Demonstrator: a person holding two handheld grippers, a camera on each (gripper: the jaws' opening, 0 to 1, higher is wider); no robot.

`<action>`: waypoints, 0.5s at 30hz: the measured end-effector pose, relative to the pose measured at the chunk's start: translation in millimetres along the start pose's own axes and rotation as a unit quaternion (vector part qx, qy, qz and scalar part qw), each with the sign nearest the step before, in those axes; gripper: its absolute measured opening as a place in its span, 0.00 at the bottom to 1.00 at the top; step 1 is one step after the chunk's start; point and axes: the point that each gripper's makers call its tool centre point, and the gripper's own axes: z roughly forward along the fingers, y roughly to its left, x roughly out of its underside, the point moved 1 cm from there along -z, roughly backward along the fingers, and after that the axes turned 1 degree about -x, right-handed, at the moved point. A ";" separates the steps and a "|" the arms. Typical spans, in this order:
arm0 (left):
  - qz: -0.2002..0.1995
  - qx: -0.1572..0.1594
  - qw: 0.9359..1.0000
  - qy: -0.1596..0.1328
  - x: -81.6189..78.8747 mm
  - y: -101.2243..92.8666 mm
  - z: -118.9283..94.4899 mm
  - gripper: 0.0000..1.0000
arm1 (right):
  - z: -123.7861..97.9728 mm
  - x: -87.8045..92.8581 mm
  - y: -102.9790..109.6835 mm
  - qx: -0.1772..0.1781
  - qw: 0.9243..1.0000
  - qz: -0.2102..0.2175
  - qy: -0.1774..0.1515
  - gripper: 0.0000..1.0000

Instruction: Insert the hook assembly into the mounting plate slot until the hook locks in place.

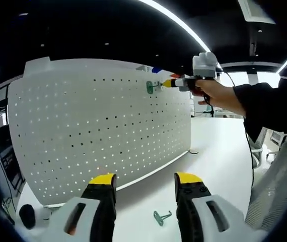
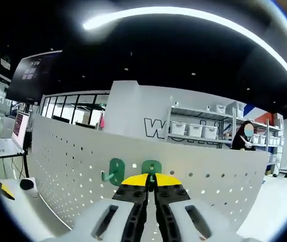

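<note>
Against the pegboard [image 2: 73, 161], right gripper [image 2: 151, 177] clamped on a green hook [image 2: 151, 168]; left gripper [image 1: 146, 182] open, empty.

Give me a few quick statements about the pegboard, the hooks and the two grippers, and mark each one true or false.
1. The right gripper is shut on a green plastic hook at the white perforated pegboard. True.
2. The left gripper holds a hook. False: it is open and holds nothing.
3. A spare green hook lies on the white table. True.
4. The pegboard lies flat on the table. False: it stands upright.
5. Another green hook already hangs on the pegboard beside the held one. True.
</note>
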 end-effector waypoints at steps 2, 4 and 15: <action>0.000 -0.003 1.000 0.011 6.3 4.6 -0.5 0.46 | 0.8 0.5 0.8 -0.001 1.000 0.001 0.000 0.01; -0.016 -0.007 1.000 0.005 5.6 10.0 -1.2 0.46 | 1.1 0.9 0.9 -0.001 1.000 0.001 0.000 0.01; -0.013 -0.007 1.000 0.010 8.9 9.8 -0.5 0.47 | 2.9 5.0 -1.1 0.007 1.000 0.011 -0.003 0.01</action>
